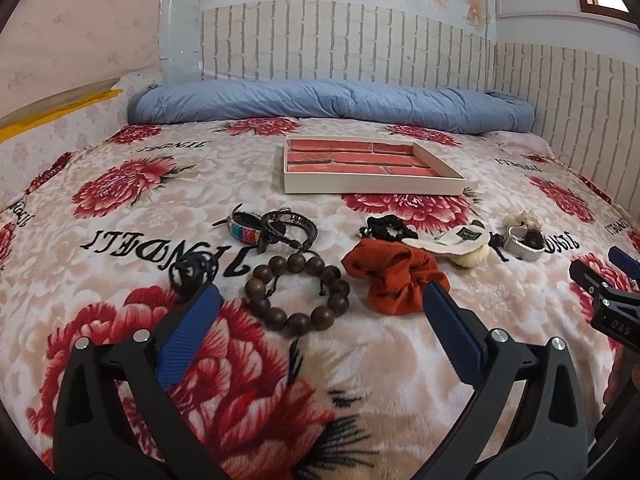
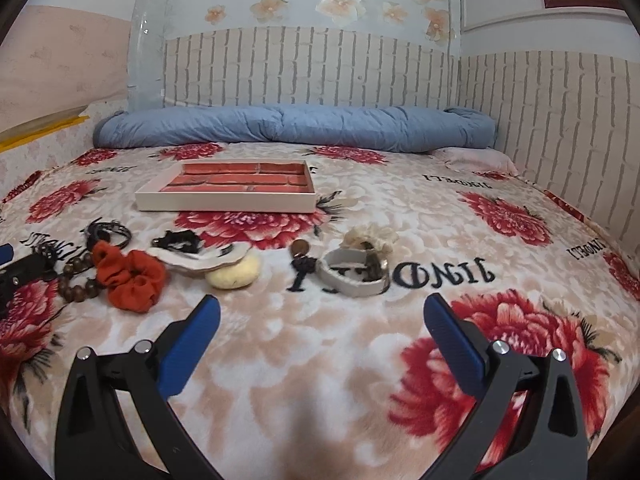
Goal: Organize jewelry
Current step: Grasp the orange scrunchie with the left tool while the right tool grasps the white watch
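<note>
Both grippers are wide open and hold nothing. The left gripper [image 1: 322, 308] hangs over the brown wooden bead bracelet [image 1: 298, 290], which lies flat on the flowery blanket [image 1: 280, 380]. The right gripper [image 2: 322, 316] waits near the grey band [image 2: 352, 276]. The jewelry lies in a messy row on the blanket, and the tray [image 1: 370, 188] with a red brick picture inside sits farther back with nothing in it. I think the soft, fuzzy blanket could cause trouble: a finger might dig into the fluff and miss a thin cord. The orange scrunchie [image 1: 394, 280] lies just beside the beads, so a wide grab could catch it too. The black cord bracelets [image 1: 286, 232] are bunched up and might come up in a clump. It is hard to tell how many are in that bunch. The small black thing [image 1: 192, 272] sits partly behind the left finger. The cream pieces [image 2: 216, 264] overlap, so I cannot tell what each one is.
</note>
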